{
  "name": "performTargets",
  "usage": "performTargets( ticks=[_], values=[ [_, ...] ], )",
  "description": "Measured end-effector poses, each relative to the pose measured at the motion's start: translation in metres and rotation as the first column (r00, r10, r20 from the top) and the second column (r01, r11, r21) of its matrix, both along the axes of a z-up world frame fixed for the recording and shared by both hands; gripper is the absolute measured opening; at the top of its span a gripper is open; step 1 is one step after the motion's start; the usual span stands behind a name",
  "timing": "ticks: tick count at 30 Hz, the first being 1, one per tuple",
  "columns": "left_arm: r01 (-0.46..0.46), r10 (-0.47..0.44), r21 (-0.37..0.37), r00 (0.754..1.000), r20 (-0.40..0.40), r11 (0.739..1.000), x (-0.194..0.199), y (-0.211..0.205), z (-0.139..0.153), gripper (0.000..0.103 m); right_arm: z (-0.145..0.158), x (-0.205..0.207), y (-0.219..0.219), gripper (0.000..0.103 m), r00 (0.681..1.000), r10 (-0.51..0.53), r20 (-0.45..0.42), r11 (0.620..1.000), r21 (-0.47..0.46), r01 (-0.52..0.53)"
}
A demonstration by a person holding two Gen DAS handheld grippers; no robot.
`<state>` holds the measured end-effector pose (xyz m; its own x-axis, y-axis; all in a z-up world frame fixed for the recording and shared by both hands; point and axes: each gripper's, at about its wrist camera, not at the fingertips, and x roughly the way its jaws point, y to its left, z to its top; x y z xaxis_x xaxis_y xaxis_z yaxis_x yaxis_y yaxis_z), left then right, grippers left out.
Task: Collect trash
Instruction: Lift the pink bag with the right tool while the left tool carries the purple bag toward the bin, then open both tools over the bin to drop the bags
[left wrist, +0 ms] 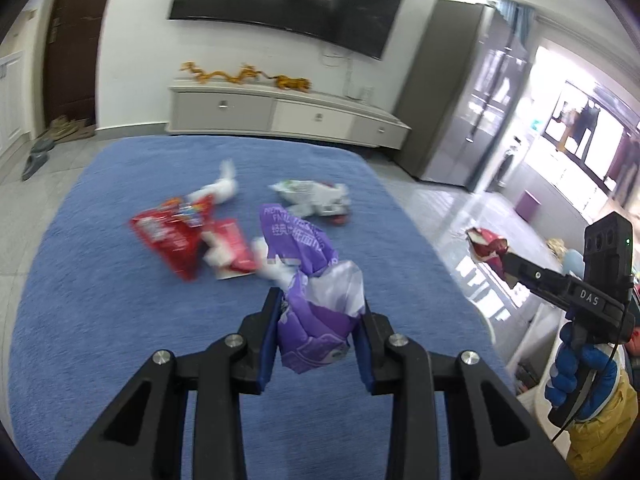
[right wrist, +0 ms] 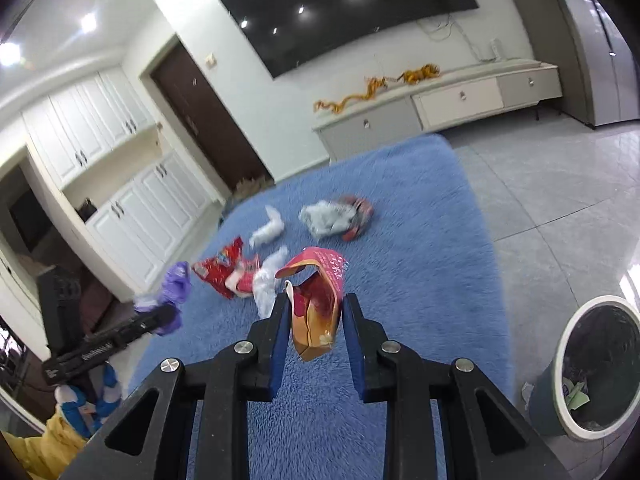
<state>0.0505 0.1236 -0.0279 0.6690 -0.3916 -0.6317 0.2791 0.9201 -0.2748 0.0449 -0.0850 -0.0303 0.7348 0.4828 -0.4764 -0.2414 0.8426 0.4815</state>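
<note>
gripping a crumpled purple wrapper (left wrist: 320,316), the left gripper (left wrist: 320,320) has its blue-padded jaws drawn narrow and pressed against both sides of the plastic, which hangs above the blue rug (left wrist: 100,280) and clear of it. the right gripper (right wrist: 316,316) likewise pinches a red and orange snack bag (right wrist: 318,300) between its pads, jaws close together, the bag lifted off the rug too. more trash lies on the rug beyond both grippers: a red wrapper (left wrist: 170,236) near the rug's middle, a white crumpled piece (left wrist: 224,188) just past it toward the far edge, and a pale green-and-white bag (left wrist: 316,198) off to the right side of the rug. a white-rimmed bin (right wrist: 600,364) with a dark liner stands on the tiled floor just off the rug's right edge, with scraps already inside. a blue-gloved hand (left wrist: 580,376) with a yellow sleeve holds the right gripper's handle, out past the rug's right edge.
</note>
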Motion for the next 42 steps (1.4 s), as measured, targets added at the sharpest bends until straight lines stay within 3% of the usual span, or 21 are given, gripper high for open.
performTargets(
  ticks=[6,11,19,26,28,29,30,31,32,34,36,42],
  values=[
    [0.149,-0.149,0.004,0.989,0.003,0.989,0.017,-0.082,0.013,0.031,0.008,-0.032,-0.059,0.024,0.992,-0.114,0.045,0.991,0.075,0.110],
    [0.295,-0.295,0.026,0.955,-0.002,0.955,0.029,-0.173,0.016,0.031,0.002,-0.054,-0.118,0.024,0.970,-0.238,0.043,0.964,0.135,0.230],
    [0.468,-0.464,0.033,0.882,-0.088,0.883,0.055,-0.314,-0.011,0.031,-0.026,-0.069,-0.215,0.024,0.886,-0.456,-0.083,0.883,0.085,0.462],
    [0.535,-0.526,0.005,0.833,-0.171,0.845,0.081,-0.398,-0.041,0.035,-0.060,-0.053,-0.266,0.024,0.829,-0.522,-0.201,0.843,0.026,0.537],
    [0.547,-0.541,-0.023,0.818,-0.195,0.837,0.088,-0.413,-0.048,0.043,-0.071,-0.046,-0.277,0.025,0.812,-0.535,-0.233,0.834,0.005,0.551],
    [0.553,-0.548,-0.038,0.810,-0.207,0.832,0.093,-0.422,-0.052,0.048,-0.075,-0.045,-0.282,0.027,0.806,-0.541,-0.241,0.831,-0.004,0.557],
    [0.557,-0.552,-0.044,0.805,-0.216,0.829,0.097,-0.428,-0.054,0.056,-0.080,-0.041,-0.286,0.038,0.796,-0.551,-0.252,0.824,-0.011,0.567],
    [0.564,-0.560,-0.055,0.797,-0.226,0.824,0.100,-0.434,-0.056,0.058,-0.085,-0.039,-0.290,0.048,0.785,-0.562,-0.260,0.816,-0.016,0.578],
    [0.570,-0.567,-0.062,0.790,-0.233,0.819,0.101,-0.440,-0.058,0.058,-0.090,-0.040,-0.298,0.067,0.774,-0.576,-0.263,0.806,-0.027,0.591],
    [0.568,-0.563,-0.053,0.792,-0.234,0.821,0.103,-0.448,-0.059,0.058,-0.098,-0.040,-0.308,0.069,0.740,-0.612,-0.278,0.780,-0.057,0.623],
    [0.567,-0.565,-0.059,0.794,-0.227,0.821,0.100,-0.448,-0.057,0.058,-0.101,-0.042,-0.314,0.069,0.731,-0.619,-0.287,0.770,-0.039,0.637],
    [0.540,-0.537,-0.019,0.832,-0.137,0.842,0.083,-0.431,-0.040,0.058,-0.089,-0.048,-0.307,0.069,0.751,-0.609,-0.254,0.783,-0.041,0.621]
  ],
)
